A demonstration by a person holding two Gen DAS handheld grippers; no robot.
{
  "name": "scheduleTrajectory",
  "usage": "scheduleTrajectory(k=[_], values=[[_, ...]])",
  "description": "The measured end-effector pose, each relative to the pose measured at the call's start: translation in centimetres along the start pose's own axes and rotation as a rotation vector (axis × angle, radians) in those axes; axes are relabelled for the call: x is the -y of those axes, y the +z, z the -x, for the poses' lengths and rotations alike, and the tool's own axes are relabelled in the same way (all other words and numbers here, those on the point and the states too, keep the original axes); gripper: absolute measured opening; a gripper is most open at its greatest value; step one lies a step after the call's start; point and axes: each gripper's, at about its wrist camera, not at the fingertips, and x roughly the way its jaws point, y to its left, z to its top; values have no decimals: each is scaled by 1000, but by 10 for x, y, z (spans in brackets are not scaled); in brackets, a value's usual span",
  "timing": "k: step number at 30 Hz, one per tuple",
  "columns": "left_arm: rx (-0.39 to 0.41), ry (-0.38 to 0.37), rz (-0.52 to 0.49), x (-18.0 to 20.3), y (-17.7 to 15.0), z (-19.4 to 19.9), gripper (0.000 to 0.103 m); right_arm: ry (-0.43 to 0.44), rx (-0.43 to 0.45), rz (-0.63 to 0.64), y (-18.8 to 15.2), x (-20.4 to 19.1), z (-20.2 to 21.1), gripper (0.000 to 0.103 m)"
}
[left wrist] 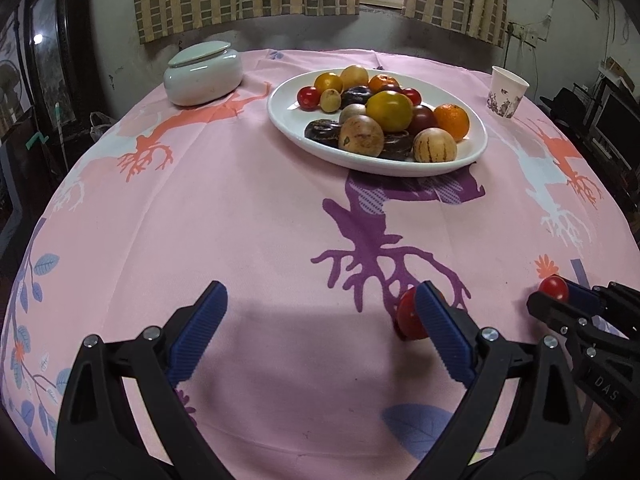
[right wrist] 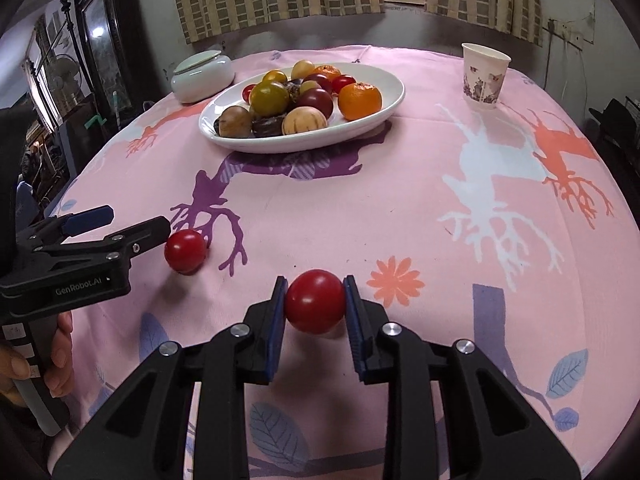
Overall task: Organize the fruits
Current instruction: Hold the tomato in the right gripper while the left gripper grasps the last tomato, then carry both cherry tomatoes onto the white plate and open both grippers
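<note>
A: Nearest?
B: The right gripper (right wrist: pixel 315 302) pinches a red tomato (right wrist: pixel 315 301) between its fingers, just above the table (right wrist: pixel 400 208).
A: The left gripper (left wrist: pixel 320 312)?
B: Fingers spread; a second tomato (right wrist: pixel 185 251) lies beside one finger.
A: Farther back?
B: A white plate (right wrist: pixel 394 92) heaped with fruit.

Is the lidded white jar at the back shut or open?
Partly open: the lid sits tilted and off-centre on the white jar.
</note>
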Motion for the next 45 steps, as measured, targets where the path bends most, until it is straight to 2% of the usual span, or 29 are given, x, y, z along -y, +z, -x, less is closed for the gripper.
scheduleTrajectory(k=[6, 12, 21, 22, 23, 25, 31, 33, 35, 39, 41, 45], values=[[48, 30, -71, 15, -2, 6, 96, 4, -3, -5, 0, 4, 1, 28], [74, -25, -68, 17, -2, 11, 96, -5, -11, -15, -1, 8, -1, 28], [37, -47, -139, 34, -11, 1, 93, -20, -20, -17, -2, 9, -3, 28], [35, -52, -134, 33, -11, 0, 89, -22, -23, -18, -2, 10, -4, 28], [31, -61, -127, 32, -11, -1, 79, -24, -26, -18, -2, 10, -4, 28], [19, -88, -114, 30, -11, -3, 73, -27, -30, -15, -2, 10, -5, 28], [24, -92, -117, 37, -12, -6, 70, -29, -31, -13, -2, 9, -6, 28], [0, -119, -119, 40, -12, -9, 59, -32, -33, -9, -3, 9, -6, 28], [-29, -140, -114, 41, -13, -14, 41, -34, -33, -9, -3, 9, -6, 28], [-37, -139, -111, 42, -14, -15, 39, -36, -34, -8, -3, 9, -7, 28], [-32, -149, -113, 42, -14, -14, 29, -38, -34, -6, -3, 8, -7, 28], [-26, -137, -120, 45, -15, -13, 29, -39, -35, -6, -3, 8, -7, 28]])
